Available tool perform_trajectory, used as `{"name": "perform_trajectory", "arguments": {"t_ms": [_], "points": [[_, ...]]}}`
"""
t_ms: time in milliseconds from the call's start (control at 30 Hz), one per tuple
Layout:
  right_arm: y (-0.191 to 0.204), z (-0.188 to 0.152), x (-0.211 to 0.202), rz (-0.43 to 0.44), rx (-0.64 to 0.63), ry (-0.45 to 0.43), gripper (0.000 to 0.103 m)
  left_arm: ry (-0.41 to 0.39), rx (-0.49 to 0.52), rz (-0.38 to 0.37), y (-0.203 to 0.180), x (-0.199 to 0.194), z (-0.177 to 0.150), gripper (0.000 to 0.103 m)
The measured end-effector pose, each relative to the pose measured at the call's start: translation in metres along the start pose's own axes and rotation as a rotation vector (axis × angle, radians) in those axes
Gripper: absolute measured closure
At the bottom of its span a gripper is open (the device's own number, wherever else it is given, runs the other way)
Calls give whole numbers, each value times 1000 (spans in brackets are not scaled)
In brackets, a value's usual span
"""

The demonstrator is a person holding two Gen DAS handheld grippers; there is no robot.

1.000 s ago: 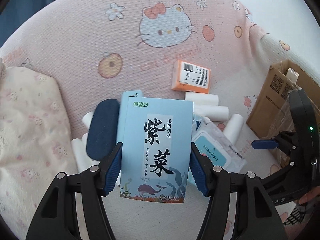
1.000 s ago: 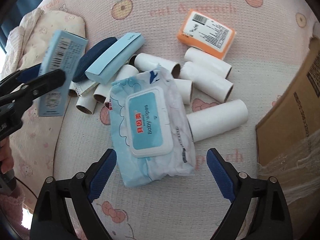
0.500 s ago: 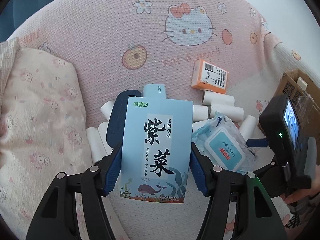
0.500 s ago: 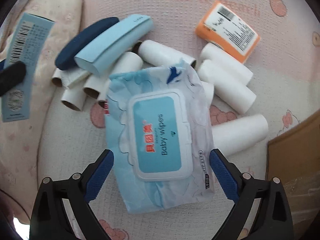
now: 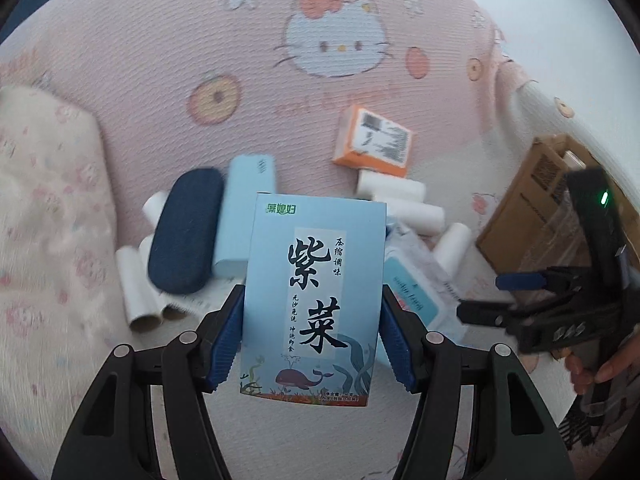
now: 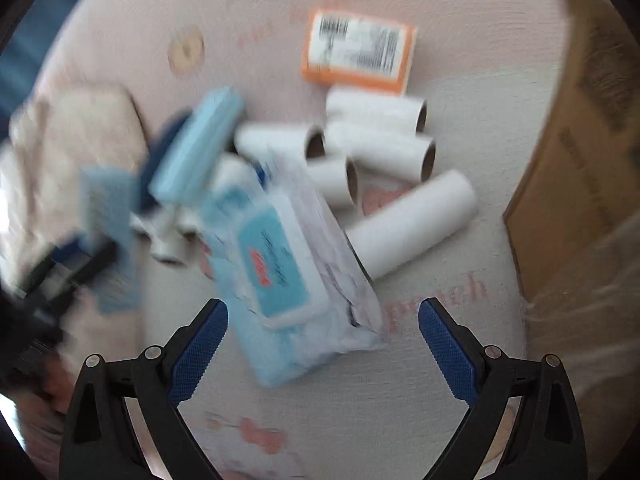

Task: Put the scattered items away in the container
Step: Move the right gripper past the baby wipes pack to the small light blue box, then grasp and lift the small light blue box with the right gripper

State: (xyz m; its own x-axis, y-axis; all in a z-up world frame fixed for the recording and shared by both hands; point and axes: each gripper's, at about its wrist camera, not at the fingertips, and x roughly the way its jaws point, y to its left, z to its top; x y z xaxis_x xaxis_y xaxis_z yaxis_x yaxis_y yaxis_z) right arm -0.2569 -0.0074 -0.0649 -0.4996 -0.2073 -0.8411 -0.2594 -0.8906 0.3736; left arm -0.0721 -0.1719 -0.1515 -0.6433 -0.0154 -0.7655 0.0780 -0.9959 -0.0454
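My left gripper (image 5: 312, 340) is shut on a light blue seaweed box (image 5: 316, 292) and holds it above the pink bedspread. My right gripper (image 6: 322, 344) is open, its jaws either side of the near end of a baby wipes pack (image 6: 288, 264). The wipes pack also shows in the left wrist view (image 5: 416, 288). Scattered on the bed lie several white paper rolls (image 6: 412, 220), an orange box (image 6: 358, 52), a pale blue case (image 5: 248, 216) and a dark blue case (image 5: 186, 236). The cardboard box (image 5: 536, 208) stands at the right.
A cream pillow (image 5: 44, 216) lies at the left. The cardboard box wall (image 6: 576, 168) is close on the right of the right gripper, with clear plastic wrap (image 6: 584, 320) beside it. The right gripper and the hand holding it (image 5: 560, 312) show in the left wrist view.
The left gripper has carried the seaweed box while the view shifted over the pile. The right gripper has swung so the wipes pack lies slanted between its open jaws.
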Motion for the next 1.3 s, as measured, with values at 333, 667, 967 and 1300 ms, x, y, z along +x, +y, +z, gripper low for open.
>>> {"name": "perform_trajectory", "arguments": {"t_ms": [333, 667, 967, 1300], "points": [[13, 24, -66, 317, 91, -238, 7, -63, 82, -106, -61, -12, 24, 36], [-5, 24, -65, 485, 116, -289, 37, -115, 111, -142, -93, -30, 29, 36], [-7, 20, -81, 525, 69, -327, 62, -179, 73, -176, -98, -37, 28, 35], [3, 26, -119, 424, -11, -380, 66, -261, 131, -50, -122, -58, 34, 32]]}}
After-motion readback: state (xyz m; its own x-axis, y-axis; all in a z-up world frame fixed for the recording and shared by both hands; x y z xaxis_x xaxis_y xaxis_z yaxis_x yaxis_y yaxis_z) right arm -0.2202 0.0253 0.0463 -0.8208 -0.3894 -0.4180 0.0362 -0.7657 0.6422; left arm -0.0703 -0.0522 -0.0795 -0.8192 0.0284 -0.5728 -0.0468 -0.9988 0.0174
